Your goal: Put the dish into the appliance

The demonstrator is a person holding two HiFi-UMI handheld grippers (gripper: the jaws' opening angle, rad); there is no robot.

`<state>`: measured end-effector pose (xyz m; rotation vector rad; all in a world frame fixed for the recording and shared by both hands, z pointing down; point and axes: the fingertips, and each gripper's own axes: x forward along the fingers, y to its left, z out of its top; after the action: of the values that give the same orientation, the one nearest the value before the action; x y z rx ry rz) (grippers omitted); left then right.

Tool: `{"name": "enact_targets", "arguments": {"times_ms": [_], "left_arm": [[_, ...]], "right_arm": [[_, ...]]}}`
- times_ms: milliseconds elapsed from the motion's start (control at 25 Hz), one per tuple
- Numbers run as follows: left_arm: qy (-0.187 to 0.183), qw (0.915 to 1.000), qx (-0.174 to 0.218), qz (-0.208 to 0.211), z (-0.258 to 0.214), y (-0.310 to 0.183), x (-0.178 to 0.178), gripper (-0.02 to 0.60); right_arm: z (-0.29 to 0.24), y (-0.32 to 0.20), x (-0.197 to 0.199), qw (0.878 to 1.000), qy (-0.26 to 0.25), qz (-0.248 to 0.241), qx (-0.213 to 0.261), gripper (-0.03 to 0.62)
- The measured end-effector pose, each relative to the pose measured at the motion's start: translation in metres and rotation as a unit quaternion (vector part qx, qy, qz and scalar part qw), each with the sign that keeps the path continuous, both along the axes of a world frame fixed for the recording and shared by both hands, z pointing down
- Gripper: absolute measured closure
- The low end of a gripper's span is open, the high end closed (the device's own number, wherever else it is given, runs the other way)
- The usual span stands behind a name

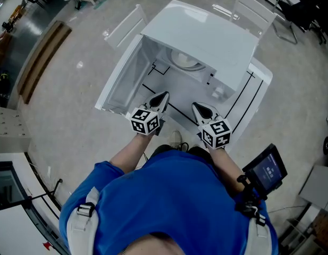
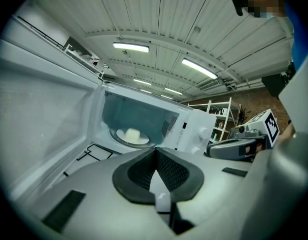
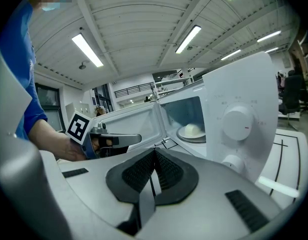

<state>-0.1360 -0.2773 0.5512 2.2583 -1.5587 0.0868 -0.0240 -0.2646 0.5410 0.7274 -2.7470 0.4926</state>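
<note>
- The door (image 1: 121,76) of the microwave (image 1: 206,36) stands open at the left.
- The left tongs (image 1: 163,96) are pressed together with nothing between them, near the opening.
- The dish (image 1: 185,60) lies far inside the microwave.
- The right tongs (image 1: 199,107) are also closed and empty.

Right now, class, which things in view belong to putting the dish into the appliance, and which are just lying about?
Job: white microwave oven, door open; round pale plate of food, already inside; shut left gripper; shut right gripper.
Lying about: white chair; small black screen; white metal shelving.
</note>
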Motion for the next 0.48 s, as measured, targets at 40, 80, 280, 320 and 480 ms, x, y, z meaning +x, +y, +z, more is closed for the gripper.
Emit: {"name": "enact_targets", "arguments": {"times_ms": [40,80,280,320,480], "left_arm": [[-0.001,1.0,0.001,-0.001,-0.0009,0.0011,0.0005,0.574],[-0.002,1.0,0.002,-0.002,-0.0017,0.0019,0.0011,0.574],[-0.009,0.9999,0.003,-0.007,-0.0034,0.0052,0.0039,0.575],[-0.011,0.9999,0.004,-0.007,-0.0042,0.0055,0.0051,0.575],[-0.015,0.9997,0.012,-0.013,-0.0098,0.0051,0.0095,0.574]], "right_arm": [[-0.0003,0.0006,0.0006,1.0,0.0,-0.001,0.001,0.592],[-0.0005,0.0011,0.0012,1.0,0.0,-0.002,0.001,0.592],[-0.0022,0.0047,0.0022,1.0,-0.002,-0.009,0.003,0.592],[-0.0031,0.0052,0.0027,1.0,-0.002,-0.011,0.004,0.592],[-0.0057,0.0061,0.0065,1.0,-0.004,-0.017,0.007,0.592]]}}
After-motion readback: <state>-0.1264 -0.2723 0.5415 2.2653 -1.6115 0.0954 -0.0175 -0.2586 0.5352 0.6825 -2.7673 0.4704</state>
